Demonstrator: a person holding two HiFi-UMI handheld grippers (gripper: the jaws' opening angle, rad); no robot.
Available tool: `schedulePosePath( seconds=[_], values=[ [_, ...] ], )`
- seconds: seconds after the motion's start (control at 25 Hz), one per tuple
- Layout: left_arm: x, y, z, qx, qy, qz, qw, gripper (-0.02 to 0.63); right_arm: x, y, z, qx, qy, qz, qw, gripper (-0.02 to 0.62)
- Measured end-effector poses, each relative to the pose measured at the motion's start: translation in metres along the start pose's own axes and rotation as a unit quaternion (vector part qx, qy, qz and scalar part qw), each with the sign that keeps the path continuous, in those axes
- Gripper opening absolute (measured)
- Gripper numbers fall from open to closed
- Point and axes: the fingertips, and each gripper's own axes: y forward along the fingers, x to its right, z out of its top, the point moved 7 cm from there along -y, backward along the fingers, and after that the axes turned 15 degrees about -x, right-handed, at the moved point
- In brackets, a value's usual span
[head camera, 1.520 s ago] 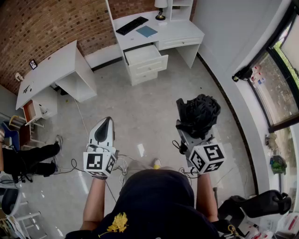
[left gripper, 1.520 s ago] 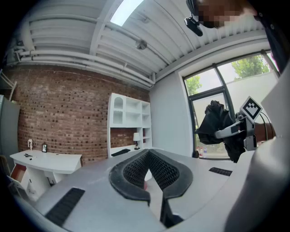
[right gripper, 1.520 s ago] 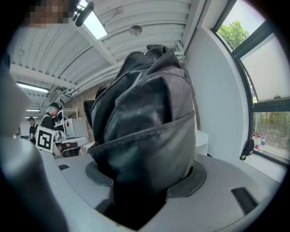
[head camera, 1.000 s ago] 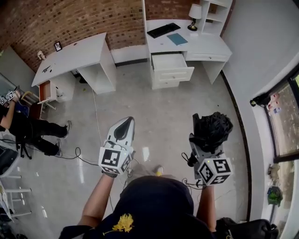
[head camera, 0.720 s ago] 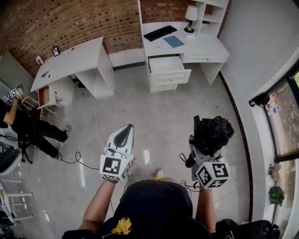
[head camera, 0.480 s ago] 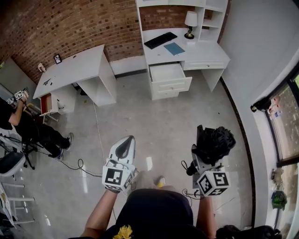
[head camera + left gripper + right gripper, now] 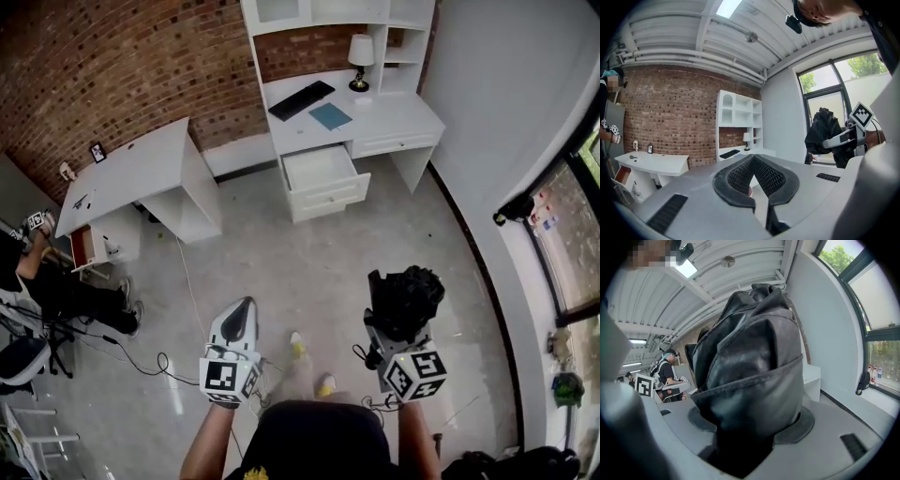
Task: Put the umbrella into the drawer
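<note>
Umbrella (image 7: pixel 405 292) (folded, black), lengthwise in right gripper (image 7: pixel 397 317), pointing forward

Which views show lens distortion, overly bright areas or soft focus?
Head view: the wide lens curves the brick wall. Left gripper view: dark rounded corners, and the window is the brightest part. Right gripper view: the umbrella fills the frame, close and slightly soft.
</note>
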Motion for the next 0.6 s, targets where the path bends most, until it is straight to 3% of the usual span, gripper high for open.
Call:
schedulePosePath(
  seconds=[0.2, 0.6],
  values=[
    [-0.007, 0.050, 0.013, 0.003, -0.015, -0.033, 0.9993, 0.015, 0.015, 0.020, 0.022, -0.011, 0.002, -0.022, 1.000, 0.279],
    [-0.077, 0.120, 0.041, 0.015, -0.037, -0.061, 0.9973, 0.015, 0.014, 0.093, 0.096, -0.002, 0.014, -0.047, 0.999, 0.279]
  ],
)
